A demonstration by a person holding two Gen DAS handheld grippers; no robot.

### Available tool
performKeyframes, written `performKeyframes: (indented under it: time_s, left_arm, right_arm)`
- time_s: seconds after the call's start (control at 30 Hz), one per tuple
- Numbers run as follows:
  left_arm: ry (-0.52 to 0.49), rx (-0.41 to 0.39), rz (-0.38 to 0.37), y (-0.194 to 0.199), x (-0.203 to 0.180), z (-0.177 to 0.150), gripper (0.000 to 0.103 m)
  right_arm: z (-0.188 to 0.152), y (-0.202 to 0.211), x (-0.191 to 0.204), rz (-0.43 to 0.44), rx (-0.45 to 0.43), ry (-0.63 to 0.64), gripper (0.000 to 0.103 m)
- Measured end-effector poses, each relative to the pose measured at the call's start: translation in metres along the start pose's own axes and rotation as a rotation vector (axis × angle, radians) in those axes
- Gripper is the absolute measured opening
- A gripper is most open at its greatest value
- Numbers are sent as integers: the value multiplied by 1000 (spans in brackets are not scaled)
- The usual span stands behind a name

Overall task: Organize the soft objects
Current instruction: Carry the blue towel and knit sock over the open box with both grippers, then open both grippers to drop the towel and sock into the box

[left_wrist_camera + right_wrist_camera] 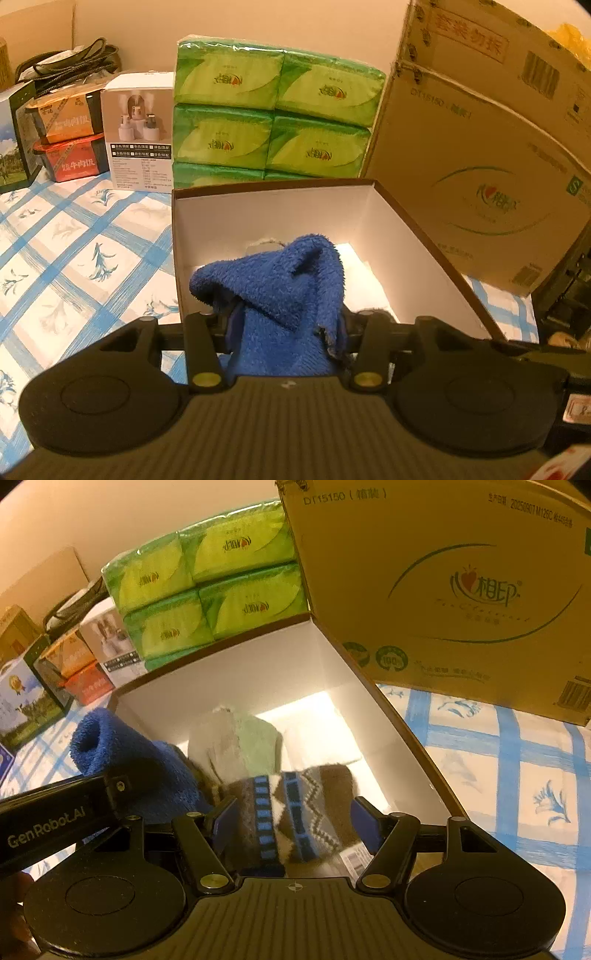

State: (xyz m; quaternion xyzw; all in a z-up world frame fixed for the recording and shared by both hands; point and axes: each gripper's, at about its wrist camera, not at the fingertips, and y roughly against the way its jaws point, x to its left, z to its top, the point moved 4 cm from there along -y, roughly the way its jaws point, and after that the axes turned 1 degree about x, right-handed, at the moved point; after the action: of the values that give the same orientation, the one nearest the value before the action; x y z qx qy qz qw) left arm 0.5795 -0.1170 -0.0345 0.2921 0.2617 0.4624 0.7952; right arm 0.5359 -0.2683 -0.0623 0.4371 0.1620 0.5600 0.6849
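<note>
An open box with white inside walls (266,218) stands on the tablecloth; it also shows in the right wrist view (258,672). My left gripper (288,325) is shut on a blue fluffy cloth (288,288) and holds it over the box's near edge; its fingers are mostly hidden by the cloth. In the right wrist view the blue cloth (129,753) hangs at the box's left side in the left gripper (55,823). My right gripper (295,823) is open around a brown patterned sock (295,805) lying in the box. A pale green and grey sock (240,742) lies behind it.
A stack of green tissue packs (273,110) stands behind the box. A large cardboard carton (480,147) stands at the right. Small product boxes (136,129) and food packs (66,140) stand at the left on the blue-checked tablecloth (74,251).
</note>
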Motion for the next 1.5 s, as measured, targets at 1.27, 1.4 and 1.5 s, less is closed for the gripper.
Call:
performKeyframes:
  time_s: [1.27,1.4,1.5]
  left_arm:
    - [-24,-64,83,185,-55,-92,57]
    - [-4,-89,124,218,-65,-102,57]
    - [9,-108,146,242,-73,-110,58]
  right_arm:
    - [-58,168,-15,126,-118,176,67]
    - [-73,195,-19,155,-135,212,67]
    - [-84,213,-24,175,-141,216,67]
